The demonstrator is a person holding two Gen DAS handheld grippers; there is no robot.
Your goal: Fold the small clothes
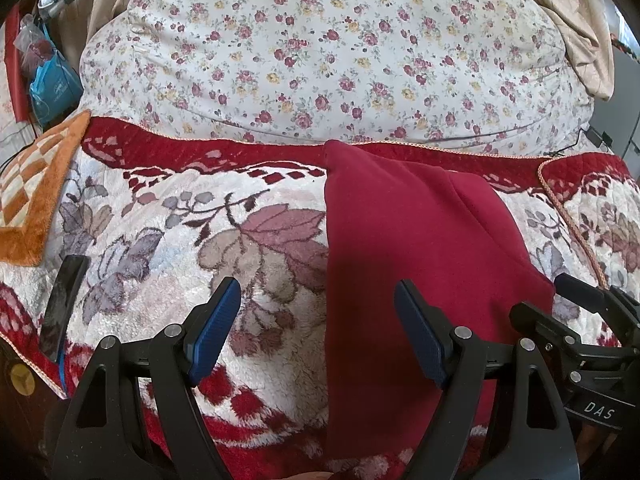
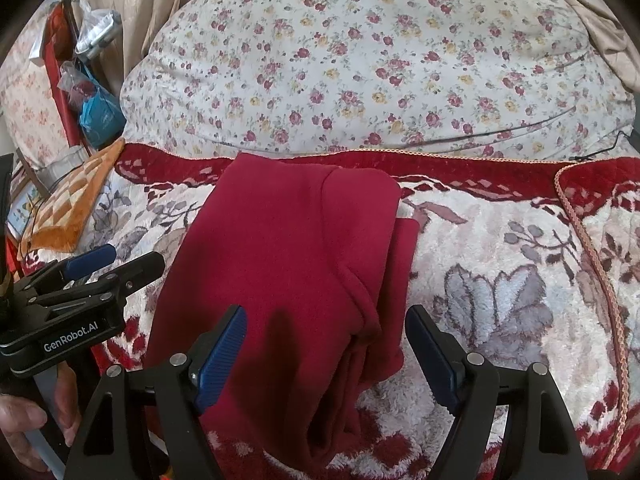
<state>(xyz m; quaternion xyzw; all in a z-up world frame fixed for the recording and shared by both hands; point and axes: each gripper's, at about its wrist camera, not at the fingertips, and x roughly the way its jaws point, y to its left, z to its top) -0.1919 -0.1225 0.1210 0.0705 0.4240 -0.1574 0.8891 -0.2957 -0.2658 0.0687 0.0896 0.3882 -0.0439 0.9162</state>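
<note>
A dark red garment lies folded into a long strip on the plush floral blanket. It also shows in the right wrist view, with layered folds along its right edge. My left gripper is open and empty, hovering over the garment's left edge. My right gripper is open and empty, above the garment's near right part. The right gripper shows at the right edge of the left wrist view. The left gripper shows at the left of the right wrist view.
A floral duvet is piled behind the blanket. An orange checked mat lies at the far left. A dark phone lies on the blanket's left edge. Bags and clutter sit at the back left beside beige curtains.
</note>
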